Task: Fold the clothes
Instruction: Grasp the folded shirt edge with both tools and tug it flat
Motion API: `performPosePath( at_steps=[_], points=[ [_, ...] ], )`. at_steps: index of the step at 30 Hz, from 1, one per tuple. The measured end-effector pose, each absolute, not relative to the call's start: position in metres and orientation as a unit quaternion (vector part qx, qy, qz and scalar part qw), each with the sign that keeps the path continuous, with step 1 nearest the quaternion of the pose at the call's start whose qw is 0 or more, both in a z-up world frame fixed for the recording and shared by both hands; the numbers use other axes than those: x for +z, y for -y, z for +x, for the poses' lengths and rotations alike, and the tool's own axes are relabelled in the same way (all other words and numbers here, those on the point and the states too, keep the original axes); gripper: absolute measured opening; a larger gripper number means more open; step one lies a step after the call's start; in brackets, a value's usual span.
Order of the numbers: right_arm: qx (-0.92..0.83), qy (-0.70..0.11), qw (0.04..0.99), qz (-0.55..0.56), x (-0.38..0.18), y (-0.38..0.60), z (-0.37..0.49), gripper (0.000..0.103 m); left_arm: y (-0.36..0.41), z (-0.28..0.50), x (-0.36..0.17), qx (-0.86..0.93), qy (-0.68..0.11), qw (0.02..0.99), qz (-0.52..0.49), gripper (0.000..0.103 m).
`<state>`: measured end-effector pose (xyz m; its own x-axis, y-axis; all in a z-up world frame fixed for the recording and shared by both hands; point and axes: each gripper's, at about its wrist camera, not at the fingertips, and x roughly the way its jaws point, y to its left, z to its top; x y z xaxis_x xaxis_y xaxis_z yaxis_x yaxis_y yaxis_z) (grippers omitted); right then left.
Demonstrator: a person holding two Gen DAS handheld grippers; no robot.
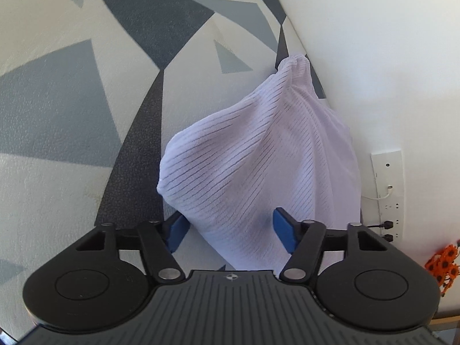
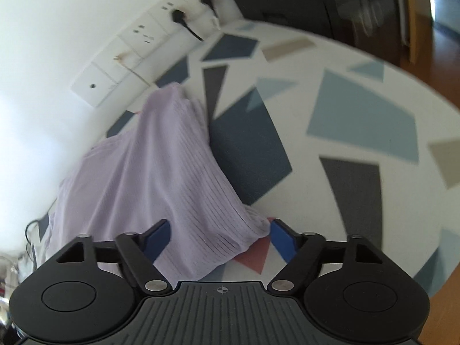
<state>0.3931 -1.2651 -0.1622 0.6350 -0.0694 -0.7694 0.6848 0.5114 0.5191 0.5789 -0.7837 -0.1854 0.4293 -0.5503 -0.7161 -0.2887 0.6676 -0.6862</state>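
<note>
A pale lilac ribbed garment point(image 1: 258, 158) lies bunched on the patterned table, against the white wall. In the left wrist view my left gripper point(image 1: 230, 230) is open, its blue pads on either side of the garment's near end, not closed on it. In the right wrist view the same garment point(image 2: 149, 172) stretches from the wall towards me. My right gripper point(image 2: 220, 238) is open, with the garment's near corner lying between its blue pads. The garment's far end rises in a peak by the wall.
The table point(image 1: 72, 100) has a white cover with grey, blue and red shapes. A white socket strip with black plugs point(image 2: 178, 17) runs along the wall. Orange flowers point(image 1: 442, 264) stand at the right. The table's rounded edge point(image 2: 417, 86) meets a wooden floor.
</note>
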Motion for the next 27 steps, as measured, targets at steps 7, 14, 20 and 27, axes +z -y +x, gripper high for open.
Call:
performPosePath(
  at_steps=[7,14,20,27],
  points=[
    [-0.257,-0.364,0.811,0.379,-0.167,1.257,0.413,0.026,0.781,0.58,-0.171,-0.067,-0.508,0.774,-0.372,0.018],
    [-0.259,-0.33,0.826,0.377,-0.147,1.269,0.391,0.01,0.769,0.558,-0.138,-0.07,-0.495,0.789,-0.356,0.016],
    [-0.264,-0.348,0.811,0.39,-0.159,1.271,0.37,0.01,0.759,0.524,-0.151,-0.115,-0.525,0.793,-0.287,0.018],
    [-0.273,-0.364,0.805,0.382,-0.164,1.268,0.371,0.027,0.776,0.522,-0.142,-0.121,-0.54,0.809,-0.199,0.051]
  ],
)
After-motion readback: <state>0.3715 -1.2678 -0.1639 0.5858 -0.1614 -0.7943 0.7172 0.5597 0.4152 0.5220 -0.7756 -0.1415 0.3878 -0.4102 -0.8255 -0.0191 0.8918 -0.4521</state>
